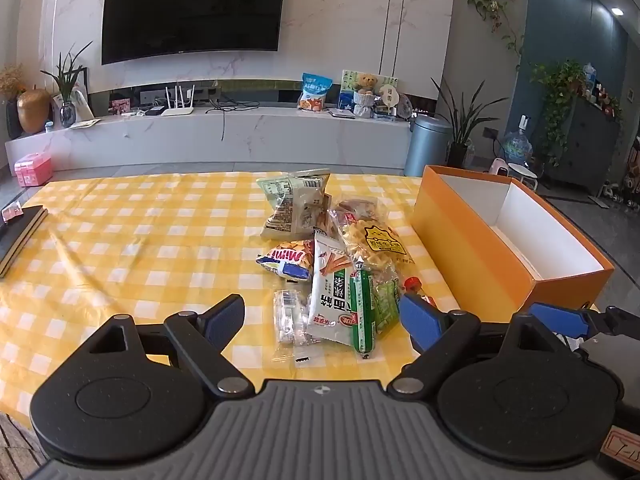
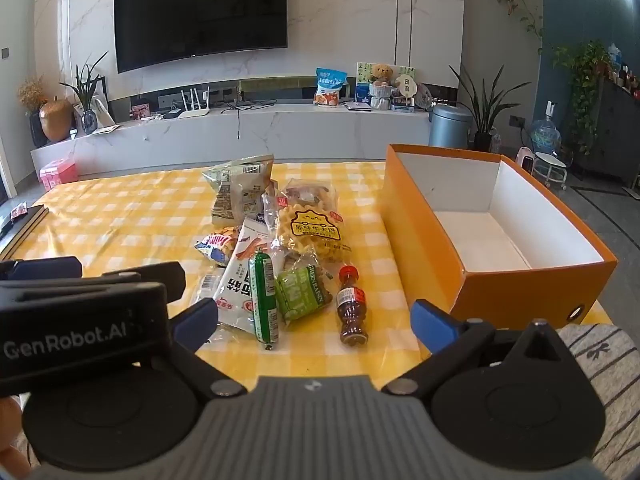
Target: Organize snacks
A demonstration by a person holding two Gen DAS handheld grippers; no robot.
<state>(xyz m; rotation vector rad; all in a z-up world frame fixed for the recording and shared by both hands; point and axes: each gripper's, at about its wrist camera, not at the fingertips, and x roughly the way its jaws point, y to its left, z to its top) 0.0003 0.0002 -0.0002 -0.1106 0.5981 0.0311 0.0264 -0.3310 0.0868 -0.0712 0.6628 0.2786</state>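
The left hand-held gripper (image 1: 322, 322) and right hand-held gripper (image 2: 314, 324) are hanging over the desk (image 1: 132, 240), jaws wide apart, holding nothing. The snacks (image 2: 276, 256) are sitting in a pile at twelve o'clock. The box (image 2: 500, 236) at two o'clock is looking empty, so sorting is probably just starting. Next, one should be grabbing a snack. Lower packs are partly hiding.

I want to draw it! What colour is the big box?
Orange outside, white inside: the box shows best in the right wrist view.

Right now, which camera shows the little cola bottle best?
The right wrist view: the cola bottle lies there in full. The left wrist view shows only its red cap, behind that gripper's finger.
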